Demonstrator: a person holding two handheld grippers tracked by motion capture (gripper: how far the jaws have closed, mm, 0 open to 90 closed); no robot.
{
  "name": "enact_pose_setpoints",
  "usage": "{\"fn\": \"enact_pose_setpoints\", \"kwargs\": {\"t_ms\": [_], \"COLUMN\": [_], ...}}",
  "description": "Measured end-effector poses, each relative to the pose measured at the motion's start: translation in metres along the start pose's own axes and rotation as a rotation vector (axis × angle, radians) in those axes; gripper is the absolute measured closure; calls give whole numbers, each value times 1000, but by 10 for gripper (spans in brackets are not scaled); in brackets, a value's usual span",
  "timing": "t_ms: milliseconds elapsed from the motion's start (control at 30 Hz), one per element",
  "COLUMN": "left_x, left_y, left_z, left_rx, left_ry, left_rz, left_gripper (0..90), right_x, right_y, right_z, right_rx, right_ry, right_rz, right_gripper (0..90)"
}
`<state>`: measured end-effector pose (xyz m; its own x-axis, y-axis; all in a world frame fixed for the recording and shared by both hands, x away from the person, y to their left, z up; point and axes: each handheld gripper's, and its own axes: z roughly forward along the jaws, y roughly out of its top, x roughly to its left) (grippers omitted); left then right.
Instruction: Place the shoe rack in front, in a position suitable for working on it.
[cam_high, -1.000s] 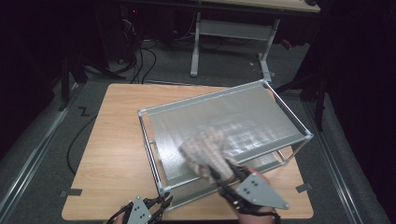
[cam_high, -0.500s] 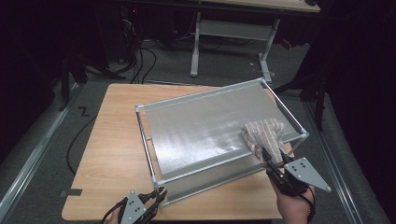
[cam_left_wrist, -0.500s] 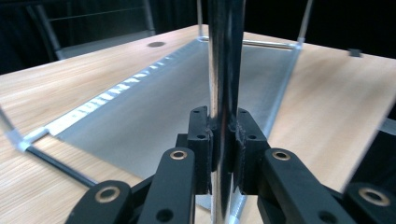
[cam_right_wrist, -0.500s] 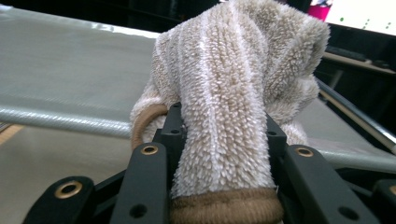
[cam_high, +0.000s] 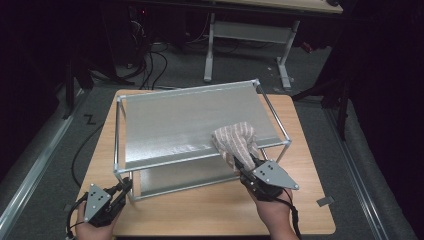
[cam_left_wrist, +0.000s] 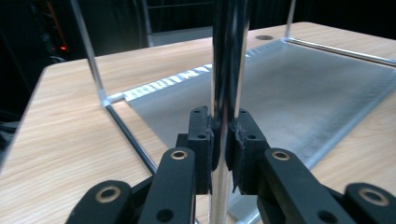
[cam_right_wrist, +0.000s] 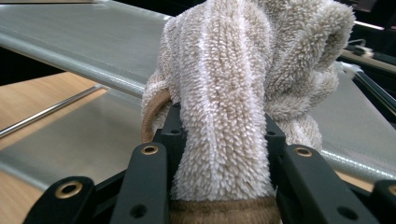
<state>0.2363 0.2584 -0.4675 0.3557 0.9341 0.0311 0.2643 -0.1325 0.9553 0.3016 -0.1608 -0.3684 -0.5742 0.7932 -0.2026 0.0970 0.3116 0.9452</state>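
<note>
Grippers sit nearest, at the table's front edge. The left gripper (cam_high: 122, 187) has its jaws clamped tight on the chrome post (cam_left_wrist: 227, 93) at the rack's near left corner, steadying the frame. The right gripper (cam_high: 240, 167) has been narrowing its jaws on a bunched beige towel (cam_high: 235, 140); the pads squeeze the wad, which rests on the top shelf (cam_high: 185, 122) toward its near right edge.

The work looks like wiping that shelf. Risk: the towel is held only by a thick, soft fold, so a hard drag could pull it loose or let it catch on the front rail (cam_high: 200, 157). A hard push sideways could also skid the light rack across the table (cam_high: 210, 217), or twist the post within the left grip.

Below, the lower shelf (cam_left_wrist: 299, 93) lies bare. Beyond the table, a desk frame (cam_high: 250, 37) and floor cables (cam_high: 150, 60) stand well apart, so nothing blocks the shelf.
</note>
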Motion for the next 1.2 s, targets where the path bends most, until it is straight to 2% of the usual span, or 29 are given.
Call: {"fn": "enact_pose_setpoints", "kwargs": {"t_ms": [67,133,300,367,433,533,600,667,800,933,1067,1200], "left_x": [2,1,0,0,0,0,1,1,3,5,14,24], "left_y": [-1,-1,-2,-2,-2,-1,-1,-1,-1,0,-1,-3], "left_z": [0,1,2,2,2,2,2,2,3,4,0,-4], "left_rx": [1,9,10,10,10,11,11,12,13,21,26,24], "left_ry": [0,5,10,12,13,14,11,8,1,20,54,90], "left_rz": [-10,-1,-7,-7,-13,-15,-13,-9,-8,-11,-30,-40], "left_gripper": [799,798,789,790,799,802,802,802,802,803,804,805], "right_x": [1,-2,-16,-18,-18,-18,-19,-19,-20,-23,-22,-20], "right_y": [2,2,-9,-22,-39,-70,-94,-110,-132,-136,-135,-134], "right_z": [-2,-11,-62,-77,-83,-73,-60,-51,-37,-33,-27,-14], "right_rx": [-13,-26,-75,-57,-17,92,188,264,396,439,468,507], "right_ry": [15,15,11,16,29,41,65,77,113,124,140,160], "right_rz": [11,16,24,22,28,42,54,57,101,126,118,116], "right_gripper": [652,652,655,655,654,653,652,649,624,526,413,399]}}
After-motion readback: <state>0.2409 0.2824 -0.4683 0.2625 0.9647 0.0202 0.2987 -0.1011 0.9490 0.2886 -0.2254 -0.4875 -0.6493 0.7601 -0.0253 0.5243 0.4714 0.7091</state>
